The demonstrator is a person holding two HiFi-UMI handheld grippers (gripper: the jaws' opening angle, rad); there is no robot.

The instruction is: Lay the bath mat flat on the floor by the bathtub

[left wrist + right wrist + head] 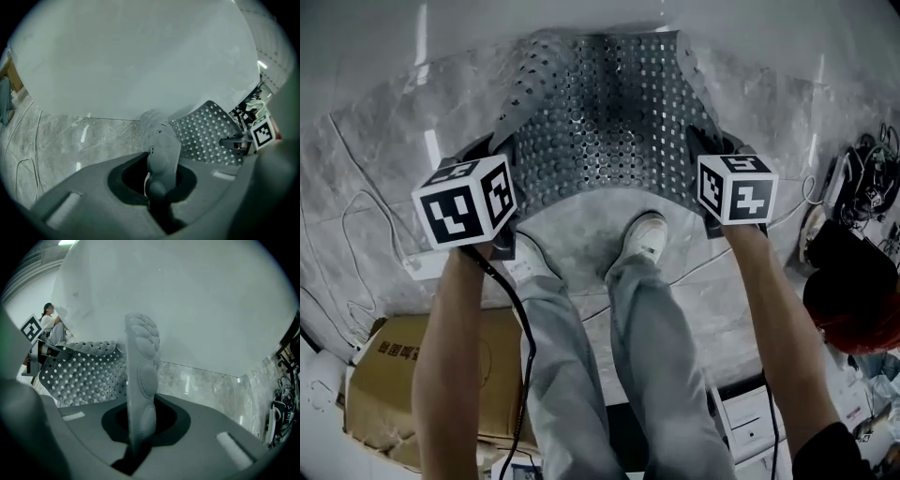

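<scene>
Against the far wall of the scene stands the white bathtub (581, 23), with grey marbled floor (375, 159) running along its foot. Over that floor the bath mat (600, 112) spreads as a wide perforated sheet, not yet flat: its far edge reaches toward the tub's base, while its side edges curl upward and the middle sags. It seems to be held this way so it stays stretched wide and square to the tub before going down. The left tongs (158, 178) are clenched on the mat's near left corner and the right tongs (139, 427) on the near right one. A cardboard box (384, 375) sits behind on the left, a white shoe (645, 234) stands just behind the mat's near edge, and thin cables (356, 216) trail across the marble.
</scene>
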